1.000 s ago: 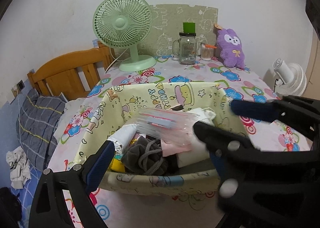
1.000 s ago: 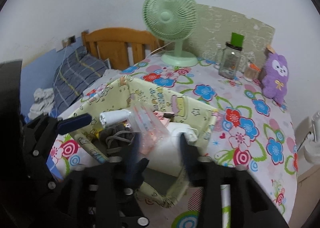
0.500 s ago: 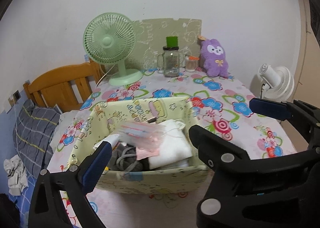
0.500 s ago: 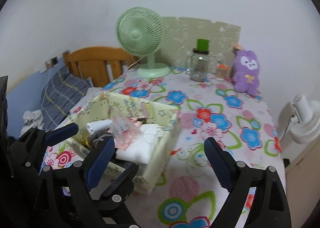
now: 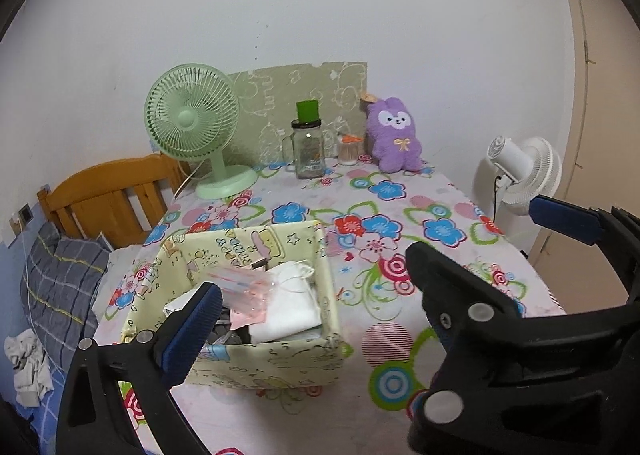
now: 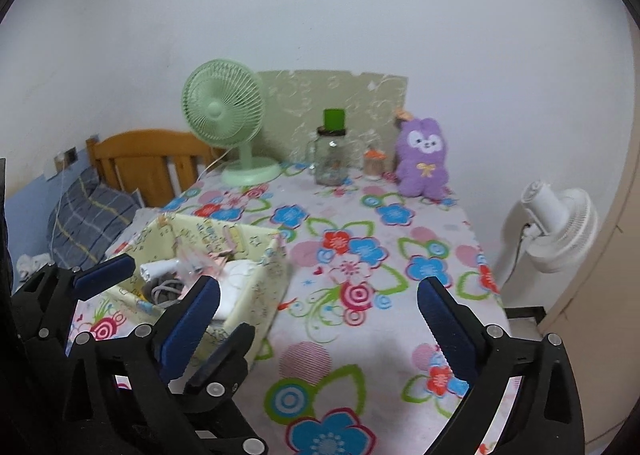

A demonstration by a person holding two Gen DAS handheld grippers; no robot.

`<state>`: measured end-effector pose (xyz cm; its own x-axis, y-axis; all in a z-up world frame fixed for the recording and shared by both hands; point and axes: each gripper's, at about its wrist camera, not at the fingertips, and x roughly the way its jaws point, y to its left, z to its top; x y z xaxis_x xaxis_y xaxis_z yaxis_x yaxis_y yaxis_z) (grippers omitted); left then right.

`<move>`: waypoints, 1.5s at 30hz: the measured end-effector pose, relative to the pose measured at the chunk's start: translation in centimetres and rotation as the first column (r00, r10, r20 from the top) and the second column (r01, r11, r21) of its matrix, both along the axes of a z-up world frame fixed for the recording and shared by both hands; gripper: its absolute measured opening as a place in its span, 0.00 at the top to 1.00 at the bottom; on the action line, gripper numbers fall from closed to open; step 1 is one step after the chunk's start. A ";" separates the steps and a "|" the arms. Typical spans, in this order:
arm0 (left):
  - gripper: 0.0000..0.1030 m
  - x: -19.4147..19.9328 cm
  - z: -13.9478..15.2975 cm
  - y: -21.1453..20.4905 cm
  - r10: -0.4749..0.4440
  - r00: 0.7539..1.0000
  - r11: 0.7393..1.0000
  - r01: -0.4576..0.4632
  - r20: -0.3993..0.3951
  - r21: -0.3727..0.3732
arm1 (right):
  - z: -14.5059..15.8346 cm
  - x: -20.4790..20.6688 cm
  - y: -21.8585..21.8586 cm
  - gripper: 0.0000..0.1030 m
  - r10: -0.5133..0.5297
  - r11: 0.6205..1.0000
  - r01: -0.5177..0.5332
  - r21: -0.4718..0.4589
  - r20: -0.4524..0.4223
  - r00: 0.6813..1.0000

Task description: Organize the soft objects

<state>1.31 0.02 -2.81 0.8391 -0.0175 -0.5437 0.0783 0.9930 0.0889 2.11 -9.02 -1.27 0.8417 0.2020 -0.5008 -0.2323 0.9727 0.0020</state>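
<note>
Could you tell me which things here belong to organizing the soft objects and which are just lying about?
Part of the job:
- yellow fabric box
- white cloth inside it
- clear pouch on top
- purple plush, possibly next

Just lying about:
- green fan
- glass jar
- white fan
- wooden headboard

Light is even, soft and slightly cool in both views, source not visible; the white wall [image 5: 360, 15] is flat and free of glare, and only weak shadows sit under the fabric bin [image 5: 256, 367] at 6 o'clock. Strong fisheye bending, with black vignette corners at 10 and 2 o'clock. Left wrist view is sharp; right wrist view is softer overall, with smeared edges on the green fan [image 6: 224, 111] and purple plush [image 6: 422, 159].
</note>
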 end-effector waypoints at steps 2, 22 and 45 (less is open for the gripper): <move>0.00 -0.4 0.3 -0.4 -0.001 1.000 1.000 0.001 0.008 0.000 | 0.2 -0.5 -0.8 0.02 -0.019 1.000 0.019 0.007 0.012 1.000; 0.00 -4.2 3.4 -0.3 0.038 0.991 0.999 -0.034 0.125 -0.036 | 2.1 -5.0 -7.6 0.01 -0.218 0.972 0.208 0.107 0.086 0.972; 0.00 -4.7 4.0 1.3 0.068 0.986 0.997 -0.061 0.154 -0.053 | 2.6 -6.6 -7.1 0.00 -0.247 0.966 0.231 0.116 0.150 0.957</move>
<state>-3.44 1.35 1.15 0.9137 0.0165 -0.4061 0.0028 0.9989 0.0469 -4.48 -16.09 1.29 0.9394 0.0252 -0.3420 0.0025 0.9968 0.0804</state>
